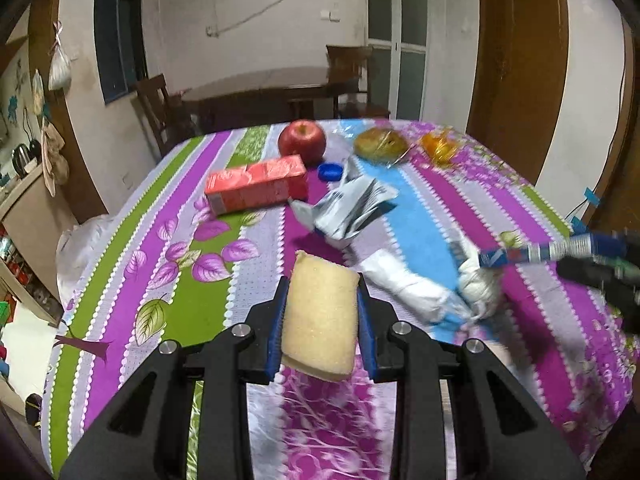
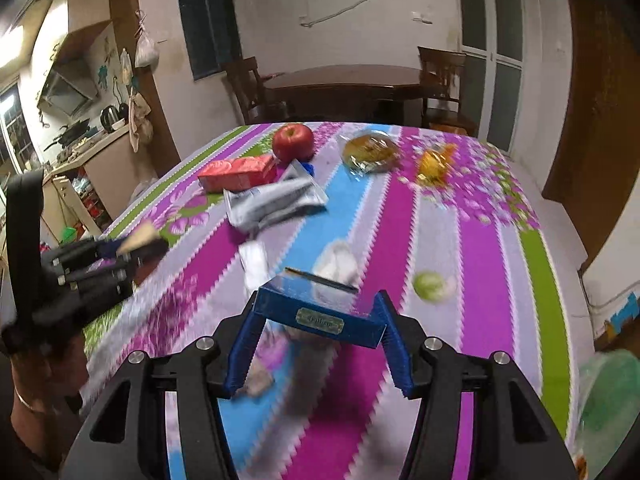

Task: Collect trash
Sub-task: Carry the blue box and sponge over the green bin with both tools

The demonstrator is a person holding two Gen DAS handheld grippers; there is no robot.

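Left tongs point(image 1: 320, 312) clamp a yellow sponge point(image 1: 320, 316); right tongs point(image 2: 320, 320) grip a blue carton point(image 2: 320, 312)

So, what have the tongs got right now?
Left tongs shut on yellow sponge. Right tongs shut on blue box. Crumpled wrapper on table.

crumpled tissues point(image 1: 404, 280) ahead, wrapper point(image 1: 352, 208) beyond

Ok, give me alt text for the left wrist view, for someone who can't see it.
The left gripper clamps a yellow sponge above a striped floral tablecloth. Beyond lie a red carton, crumpled silver wrapper, white tissue wads and a red apple.
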